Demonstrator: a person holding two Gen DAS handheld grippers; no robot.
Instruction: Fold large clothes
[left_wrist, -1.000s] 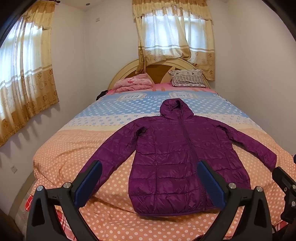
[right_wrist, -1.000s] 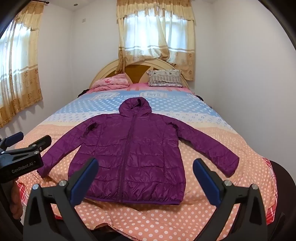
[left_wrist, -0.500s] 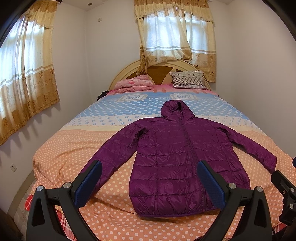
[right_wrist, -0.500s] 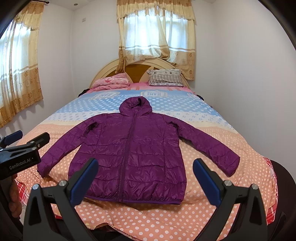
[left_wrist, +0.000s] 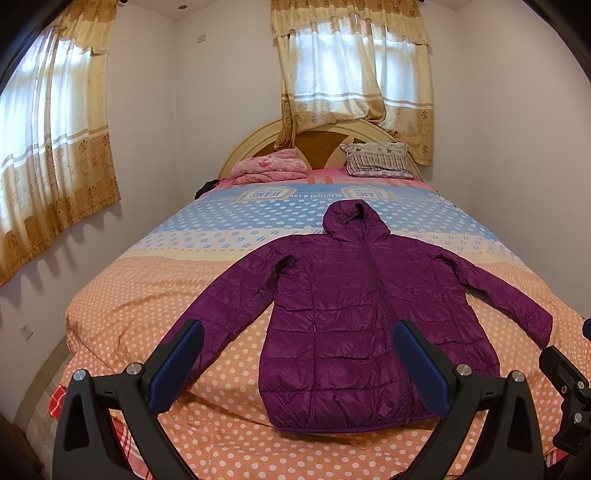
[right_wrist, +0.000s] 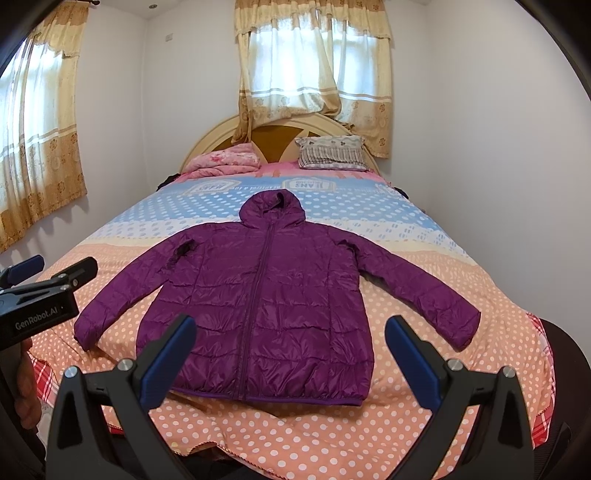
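One bed (left_wrist: 122, 295) fills most of the room, its dotted cover giving a broad, flat surface to fold on. On that cover, near the foot of the bed and well short of the pillows (left_wrist: 376, 160), lies the purple jacket (left_wrist: 354, 306), front up and zipped, hood toward the headboard (right_wrist: 221, 136), both sleeves spread out and down at an angle. Laid open like this, every edge is reachable, which suits a first fold of a sleeve across the body. No part of the jacket is folded yet, so the task looks to be at its start. Both tools hang off the foot of the bed, clear of the cloth. The left gripper (left_wrist: 295, 363) has its jaws spread wide and empty, and the right gripper (right_wrist: 291, 360) likewise stands wide and holds nothing, each seemingly ready to close on a cuff or hem corner.
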